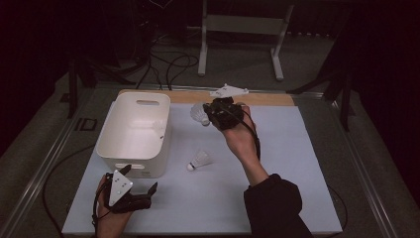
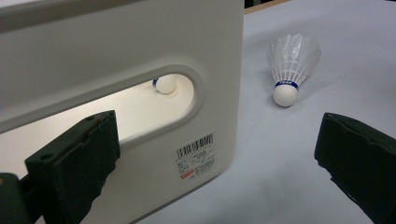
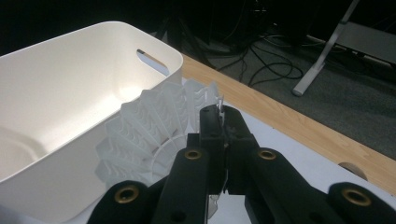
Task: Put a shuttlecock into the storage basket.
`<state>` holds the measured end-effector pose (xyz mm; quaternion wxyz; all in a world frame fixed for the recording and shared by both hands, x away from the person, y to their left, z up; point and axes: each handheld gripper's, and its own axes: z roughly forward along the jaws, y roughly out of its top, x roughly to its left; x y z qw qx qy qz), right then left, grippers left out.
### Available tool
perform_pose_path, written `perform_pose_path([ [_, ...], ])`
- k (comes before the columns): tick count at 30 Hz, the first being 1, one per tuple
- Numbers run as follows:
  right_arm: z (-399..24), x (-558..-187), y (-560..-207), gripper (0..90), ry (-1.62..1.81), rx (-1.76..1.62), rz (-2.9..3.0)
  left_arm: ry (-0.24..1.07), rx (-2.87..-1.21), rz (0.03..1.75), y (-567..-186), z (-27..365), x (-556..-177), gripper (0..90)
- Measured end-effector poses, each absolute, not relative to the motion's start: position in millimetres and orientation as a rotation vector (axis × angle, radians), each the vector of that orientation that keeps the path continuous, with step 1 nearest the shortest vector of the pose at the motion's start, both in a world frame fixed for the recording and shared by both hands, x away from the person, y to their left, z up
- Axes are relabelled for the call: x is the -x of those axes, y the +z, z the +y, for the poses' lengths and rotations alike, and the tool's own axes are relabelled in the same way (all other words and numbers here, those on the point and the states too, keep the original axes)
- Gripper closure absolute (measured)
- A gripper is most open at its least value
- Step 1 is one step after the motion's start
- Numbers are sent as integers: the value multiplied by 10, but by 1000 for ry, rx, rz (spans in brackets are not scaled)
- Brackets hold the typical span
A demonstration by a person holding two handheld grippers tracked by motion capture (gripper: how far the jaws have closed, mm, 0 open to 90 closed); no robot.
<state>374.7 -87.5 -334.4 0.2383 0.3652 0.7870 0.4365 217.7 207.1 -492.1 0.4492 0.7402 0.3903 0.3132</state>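
Note:
A white plastic bin (image 1: 134,133) stands on the left half of the white mat. My right gripper (image 1: 212,115) hovers to the right of the bin's far end, shut on the skirt of a white shuttlecock (image 1: 199,114); in the right gripper view its feather skirt (image 3: 149,128) is pinched between the closed jaws beside the bin wall (image 3: 70,93). A second shuttlecock (image 1: 199,160) lies on the mat by the bin's near right corner, also seen upright-tilted (image 2: 292,65). Through the bin's handle slot a third shuttlecock's cork (image 2: 165,85) shows inside. My left gripper (image 1: 141,181) is open at the bin's near end.
The mat (image 1: 287,163) lies on a table with a wooden strip (image 1: 267,98) along its far edge. Beyond it, a white frame's legs (image 1: 242,44) and cables cross the dark floor. A barcode label (image 2: 195,155) sits on the bin's near wall.

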Motion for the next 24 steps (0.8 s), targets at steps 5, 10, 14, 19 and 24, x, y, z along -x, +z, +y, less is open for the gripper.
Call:
perform_pose_path([
  [5, -857, -3746, -3348, 887, 1196, -1002, 2157, 775, -1831, 965, -4921, 2071, -2177, 6],
  [10, -836, -3746, -3345, 888, 1202, -994, 2157, 775, -1831, 965, -4921, 2072, -2177, 6],
  [14, -816, -3741, -3342, 888, 1205, -998, 2159, 776, -1831, 964, -4920, 2072, -2177, 6],
  [19, -794, -3739, -3337, 888, 1211, -991, 2162, 777, -1833, 963, -4920, 2072, -2177, 6],
  [24, -776, -3748, -3337, 887, 1213, -975, 2162, 776, -1834, 963, -4921, 2071, -2177, 6],
])
